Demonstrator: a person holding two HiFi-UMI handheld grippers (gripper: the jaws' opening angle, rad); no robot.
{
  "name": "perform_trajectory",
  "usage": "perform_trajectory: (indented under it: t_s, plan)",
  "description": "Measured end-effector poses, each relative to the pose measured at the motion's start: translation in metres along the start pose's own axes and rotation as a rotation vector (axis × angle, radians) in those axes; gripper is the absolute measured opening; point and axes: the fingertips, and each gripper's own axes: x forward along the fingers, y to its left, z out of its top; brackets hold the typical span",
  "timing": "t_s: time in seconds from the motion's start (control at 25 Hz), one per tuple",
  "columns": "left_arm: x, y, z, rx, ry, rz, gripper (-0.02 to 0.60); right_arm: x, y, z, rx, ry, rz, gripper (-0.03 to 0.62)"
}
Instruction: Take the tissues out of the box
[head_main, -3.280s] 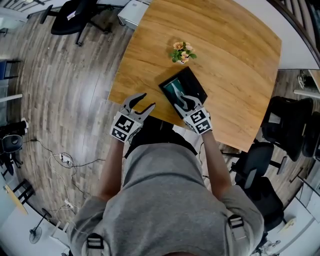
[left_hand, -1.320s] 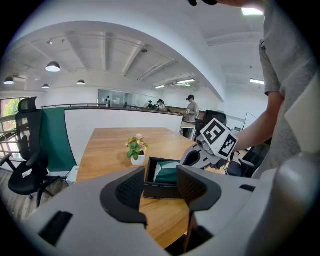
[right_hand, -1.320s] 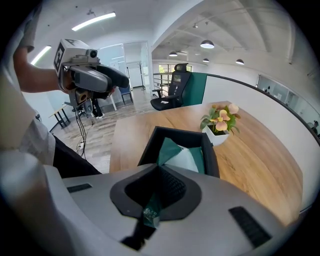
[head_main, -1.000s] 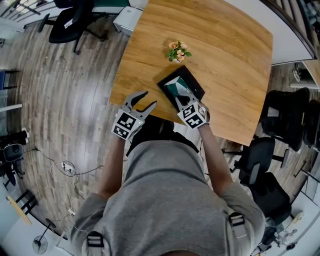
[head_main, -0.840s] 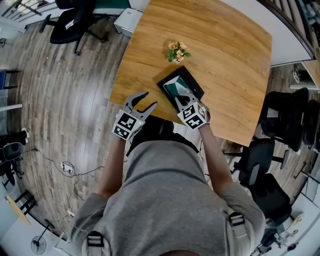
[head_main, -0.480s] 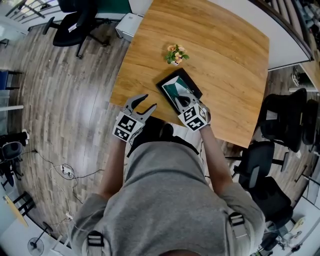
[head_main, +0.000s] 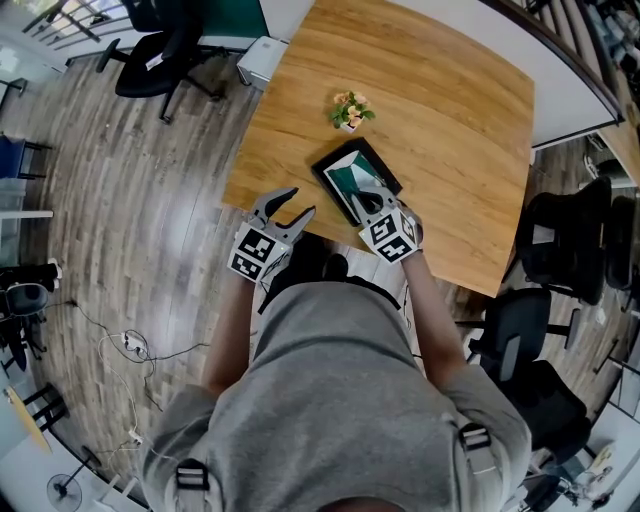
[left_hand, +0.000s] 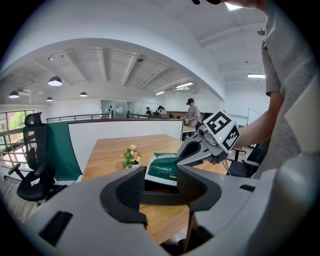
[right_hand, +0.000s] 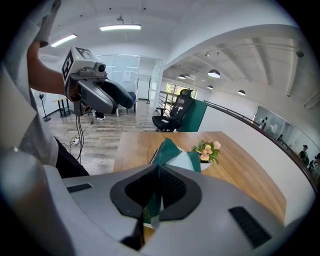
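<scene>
Since a second ago the right tongs (head_main: 362, 195) have come up, taking the near end of the pack with them. Light wooden table (head_main: 450, 110): nothing else disturbed. Shallow black box (head_main: 325, 172) lies flat near the table's front edge. Green-and-white soft tissue pack (head_main: 345, 180) is tilted, its far end seemingly still in the box. Right tongs are pressed together on the pack's edge. Left tongs (head_main: 300, 200) are spread and empty, beyond the table edge. I judge the extraction begun, not yet clear.

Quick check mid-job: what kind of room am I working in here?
Most likely an open-plan office: black swivel office chairs stand near a large wooden table, and rows of pendant ceiling lamps hang under a high white ceiling.
</scene>
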Motion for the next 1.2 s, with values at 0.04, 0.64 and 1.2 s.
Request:
perform_trajectory:
  t_s: [0.04,0.64,1.2]
  plan:
    - [-0.001,-0.002,0.001,0.005,-0.002,0.004,0.215,-0.003,0.001,0.000,-0.002,-0.006,-0.001,0.005]
    - [-0.020,-0.034,0.001,0.039,-0.017,0.042,0.215,-0.037,0.010,0.001,0.015,-0.102,-0.007,0.005]
    - [-0.027,-0.053,-0.002,0.045,-0.005,0.033,0.215,-0.053,0.017,-0.013,0.017,-0.104,-0.023,0.005]
